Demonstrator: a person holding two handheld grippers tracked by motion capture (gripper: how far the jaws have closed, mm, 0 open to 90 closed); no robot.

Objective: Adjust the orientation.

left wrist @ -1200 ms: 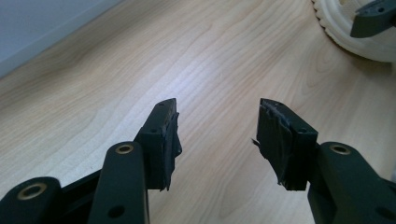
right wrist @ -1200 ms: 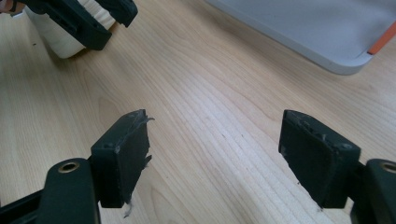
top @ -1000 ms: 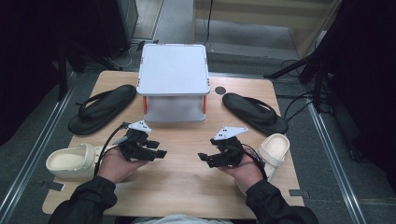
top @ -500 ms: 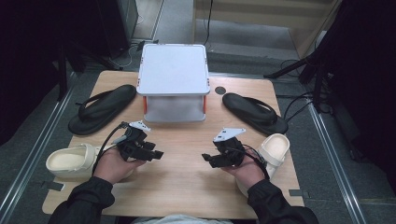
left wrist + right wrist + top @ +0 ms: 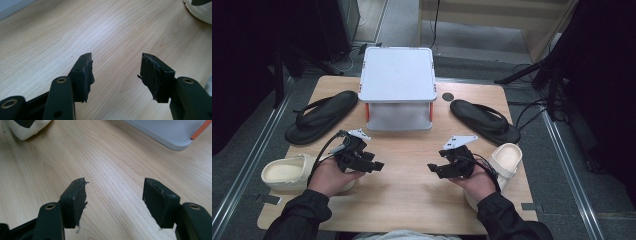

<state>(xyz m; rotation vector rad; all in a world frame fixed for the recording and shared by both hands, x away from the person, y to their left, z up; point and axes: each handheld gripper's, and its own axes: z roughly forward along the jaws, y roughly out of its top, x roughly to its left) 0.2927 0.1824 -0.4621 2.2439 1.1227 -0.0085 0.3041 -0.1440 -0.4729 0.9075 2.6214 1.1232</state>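
- The left gripper hovers over the pale wooden surface, its jaws just widened, nothing between them.
- The right gripper faces it, jaws apart and empty.
- A cream clog lies beside each hand; black flip-flops flank the grey two-tier rack.

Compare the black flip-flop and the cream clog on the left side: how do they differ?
The black flip-flop is flat, thin and open with a thong strap; the cream clog is bulky and closed-toed. The flip-flop lies farther back, the clog at the near edge beside the left hand. Both rest on the wooden table.
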